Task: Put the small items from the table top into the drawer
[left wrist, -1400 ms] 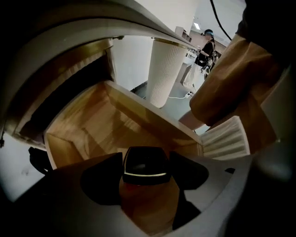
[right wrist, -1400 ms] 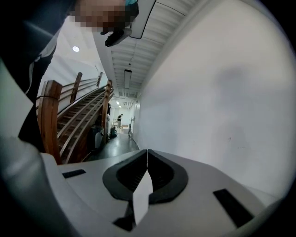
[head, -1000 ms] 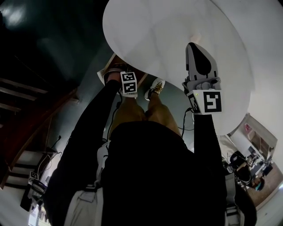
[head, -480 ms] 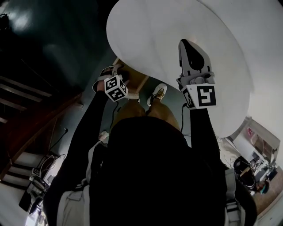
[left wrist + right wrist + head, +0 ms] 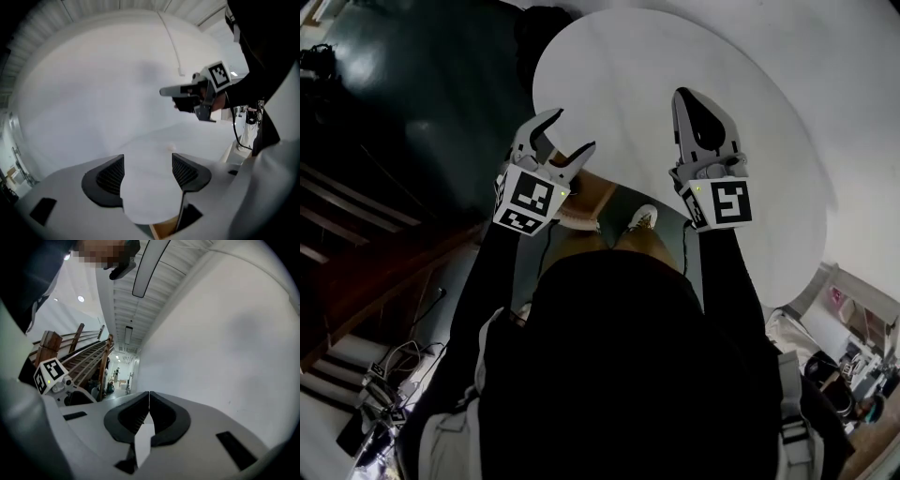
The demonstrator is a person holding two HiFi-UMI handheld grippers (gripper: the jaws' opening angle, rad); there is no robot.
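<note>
White and smooth, the round table top (image 5: pixel 769 178) fills the upper middle and right of the head view, and almost nothing lies on it. The only candidate for a small item is a tiny pale speck (image 5: pixel 171 147) on the table, just above the jaws at the middle of the left gripper view. It is too small and blurred to name, and the head view does not show it. A light wooden drawer (image 5: pixel 598 190) peeks from under the table's near edge at the centre of the head view. One corner of it also shows at the bottom of the left gripper view.

At centre left of the head view, the left gripper (image 5: pixel 572 129) has its jaws spread wide with nothing between them but bare table. At upper centre right, the right gripper (image 5: pixel 684 97) has its jaws pressed together tip to tip and holds nothing. Its own view looks past them at a plain white surface, with a brown wooden staircase (image 5: pixel 84 357) at the left.

Judging by its size, the speck should be very light, likely to skid on so slick a surface, and easy to lose from between the ribbed pads. The spread left gripper looks the better placed. It would do best to set its tips down on the table either side of the speck and close gently across its widest part.
</note>
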